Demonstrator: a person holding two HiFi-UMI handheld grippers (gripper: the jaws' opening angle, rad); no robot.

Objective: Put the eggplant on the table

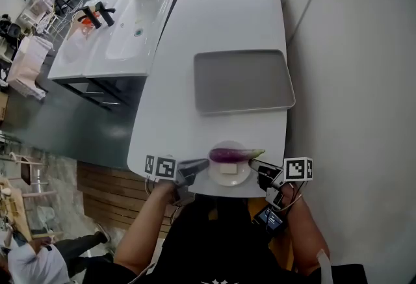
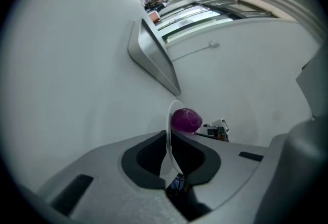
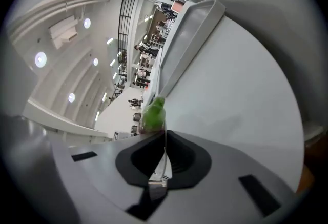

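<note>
I have both jaws pinched thin on the rim of the white plate (image 1: 229, 175): my left gripper (image 1: 197, 166) bites its left edge and my right gripper (image 1: 258, 166) its right edge, and each gripper view shows the plate edge-on, clamped between the pads. The eggplant (image 1: 235, 155) lies loose on top of that plate, low in the centre of the head view, at the near edge of the white table (image 1: 195, 49). Nothing but its own weight keeps it there. The main risk, as I judge it, is tilt: if one hand drops or rolls more than the other, the plate tips and the round, smooth eggplant rolls off, perhaps over the table's near edge to the floor. My hold is also only a narrow pinch on a slick rim, so the plate could slide out of one pair of jaws. The grey tray (image 1: 242, 81) sits well apart, higher in the frame, and is no obstacle. The eggplant's long axis runs left to right across the head view, roughly along the line between my two grippers, with its purple blunt end toward the left gripper and its green stem toward the right.
</note>
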